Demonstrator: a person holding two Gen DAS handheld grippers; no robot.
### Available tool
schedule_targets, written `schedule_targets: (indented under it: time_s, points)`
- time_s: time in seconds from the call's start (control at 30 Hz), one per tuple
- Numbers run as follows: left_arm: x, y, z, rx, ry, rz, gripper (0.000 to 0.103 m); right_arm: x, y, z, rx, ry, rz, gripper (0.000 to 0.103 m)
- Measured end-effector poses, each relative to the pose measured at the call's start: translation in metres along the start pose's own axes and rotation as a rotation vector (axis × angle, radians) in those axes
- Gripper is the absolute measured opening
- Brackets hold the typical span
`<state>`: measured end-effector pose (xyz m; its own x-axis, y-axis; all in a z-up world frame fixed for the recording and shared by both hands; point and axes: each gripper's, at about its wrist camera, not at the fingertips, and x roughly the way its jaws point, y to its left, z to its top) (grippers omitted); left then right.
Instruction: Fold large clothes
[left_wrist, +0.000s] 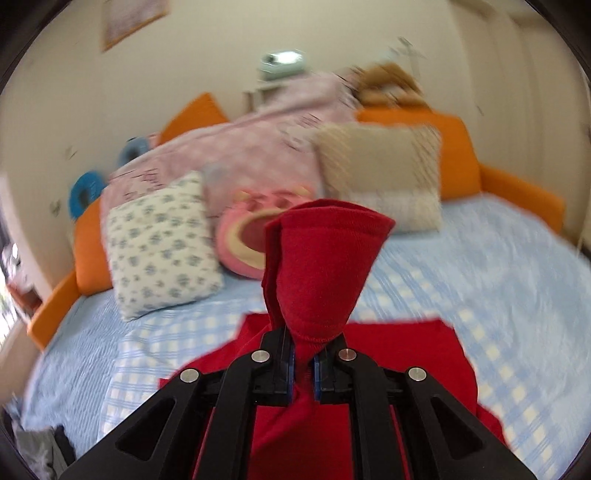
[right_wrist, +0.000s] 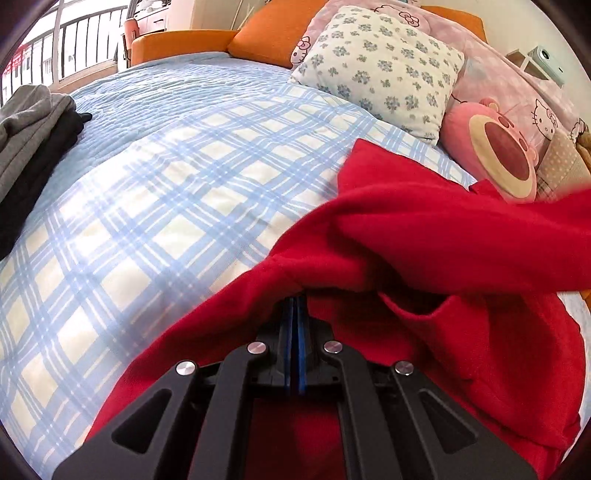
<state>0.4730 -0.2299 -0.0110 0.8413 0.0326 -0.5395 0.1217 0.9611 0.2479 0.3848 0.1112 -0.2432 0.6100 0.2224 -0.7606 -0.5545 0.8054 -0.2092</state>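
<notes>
Red garment (right_wrist: 424, 229) lifted off the bed (right_wrist: 155, 192), unfolded; left gripper (left_wrist: 303, 363) and right gripper (right_wrist: 295, 314) jaws each clamped on its fabric. Folding barely begun.

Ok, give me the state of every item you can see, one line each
left gripper: shut on red sweater
right gripper: shut on red sweater
red sweater: bunched, partly lifted off bed
floral pillow: propped, leaning back
grey and black clothes: piled at bed's edge

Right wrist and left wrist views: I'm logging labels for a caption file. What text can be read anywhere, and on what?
None can be read.
Pink Hello Kitty blanket: cartoon faces only, no legible words.
Wall poster: too blurred to read.
Red garment: no label or print visible.
</notes>
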Motion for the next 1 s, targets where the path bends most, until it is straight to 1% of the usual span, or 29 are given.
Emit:
schedule_targets:
  time_s: [0.07, 0.17, 0.23, 0.3, 0.37, 0.43, 0.47, 0.57, 0.67, 0.7, 0.73, 0.77, 0.8, 0.83, 0.87, 0.9, 0.93, 1.0]
  points:
    - [0.020, -0.043, -0.022, 0.065, 0.038, -0.003, 0.012, 0.000, 0.003, 0.001, -0.007, 0.001, -0.008, 0.003]
    - [0.051, -0.093, -0.057, 0.124, 0.111, -0.020, 0.012, -0.001, 0.006, 0.000, -0.027, -0.002, -0.028, 0.003]
    - [0.066, -0.118, -0.081, 0.166, 0.123, -0.011, 0.012, -0.001, 0.003, -0.001, -0.015, -0.003, -0.014, 0.003]
    - [0.078, -0.130, -0.101, 0.195, 0.123, 0.000, 0.012, -0.001, 0.001, -0.001, -0.011, -0.007, -0.010, 0.003]
    - [0.090, -0.144, -0.114, 0.239, 0.144, 0.001, 0.013, -0.001, 0.004, -0.002, -0.022, -0.018, -0.025, 0.003]
    - [0.104, -0.155, -0.123, 0.249, 0.185, -0.020, 0.013, 0.000, 0.003, -0.002, -0.017, -0.017, -0.020, 0.003]
    - [0.112, -0.157, -0.127, 0.252, 0.221, -0.034, 0.013, 0.000, 0.003, -0.002, -0.015, -0.016, -0.017, 0.003]
    - [0.124, -0.165, -0.141, 0.275, 0.282, -0.045, 0.015, 0.000, 0.003, -0.002, -0.016, -0.017, -0.018, 0.003]
    - [0.121, -0.173, -0.148, 0.344, 0.265, -0.008, 0.018, 0.000, 0.003, -0.002, -0.015, -0.015, -0.017, 0.003]
    - [0.119, -0.176, -0.151, 0.388, 0.269, 0.017, 0.023, 0.000, 0.003, -0.002, -0.019, -0.013, -0.022, 0.003]
    - [0.116, -0.178, -0.151, 0.414, 0.277, 0.027, 0.031, 0.000, 0.004, -0.002, -0.024, -0.011, -0.027, 0.003]
    - [0.111, -0.177, -0.150, 0.430, 0.289, 0.027, 0.037, 0.001, 0.006, -0.002, -0.035, -0.009, -0.039, 0.003]
    - [0.104, -0.172, -0.147, 0.424, 0.310, 0.000, 0.055, 0.001, 0.008, -0.002, -0.047, -0.008, -0.051, 0.003]
    - [0.098, -0.165, -0.143, 0.405, 0.330, -0.037, 0.089, 0.001, 0.011, -0.002, -0.065, -0.007, -0.069, 0.003]
    - [0.092, -0.156, -0.138, 0.368, 0.361, -0.109, 0.102, 0.001, 0.014, -0.002, -0.081, -0.006, -0.083, 0.003]
    - [0.083, -0.142, -0.133, 0.312, 0.395, -0.211, 0.100, 0.001, 0.016, -0.002, -0.096, -0.005, -0.097, 0.003]
    - [0.074, -0.128, -0.129, 0.267, 0.422, -0.257, 0.100, 0.001, 0.019, -0.002, -0.110, -0.005, -0.110, 0.003]
    - [0.055, -0.100, -0.122, 0.210, 0.433, -0.298, 0.100, 0.002, 0.024, -0.002, -0.145, -0.002, -0.142, 0.003]
